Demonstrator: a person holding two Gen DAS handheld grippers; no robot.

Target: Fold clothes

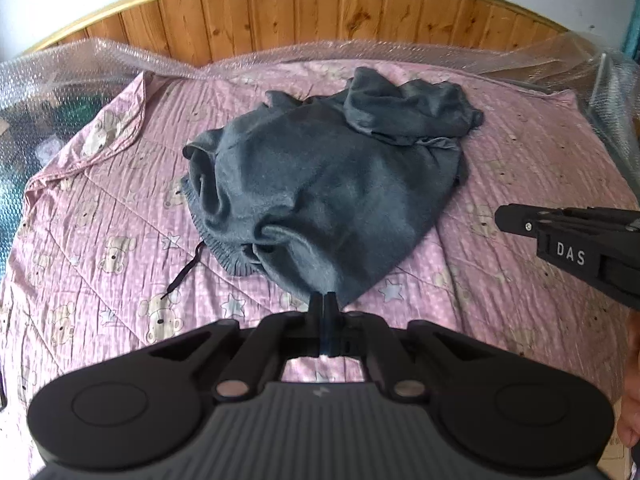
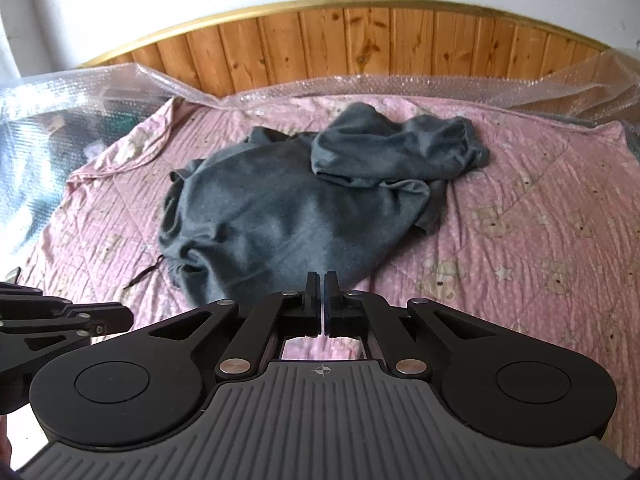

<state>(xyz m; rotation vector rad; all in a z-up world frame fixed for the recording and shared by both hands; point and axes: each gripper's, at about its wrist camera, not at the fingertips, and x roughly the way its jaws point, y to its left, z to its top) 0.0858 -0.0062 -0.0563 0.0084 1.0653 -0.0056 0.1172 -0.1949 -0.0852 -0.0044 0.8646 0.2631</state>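
Observation:
A crumpled grey sweatshirt [image 1: 320, 184] [image 2: 280, 208] lies in a heap in the middle of the pink bear-print quilt [image 1: 100, 220] [image 2: 520, 220]. Its ribbed hem and a black drawstring [image 1: 184, 276] point to the near left. My left gripper [image 1: 324, 297] hovers just in front of the garment's near corner, jaws together with nothing seen between them. My right gripper [image 2: 323, 277] is shut too, its tips before the garment's near edge, and nothing is held. Each gripper shows in the other's view: the right gripper [image 1: 504, 218] and the left gripper [image 2: 124, 318].
A wooden headboard [image 1: 320, 12] with a gold rim stands behind the bed. Bubble wrap [image 1: 60, 76] [image 2: 60, 92] lies along the quilt's far and left edges. A hand [image 1: 632, 400] shows at the right edge. Bare quilt surrounds the garment.

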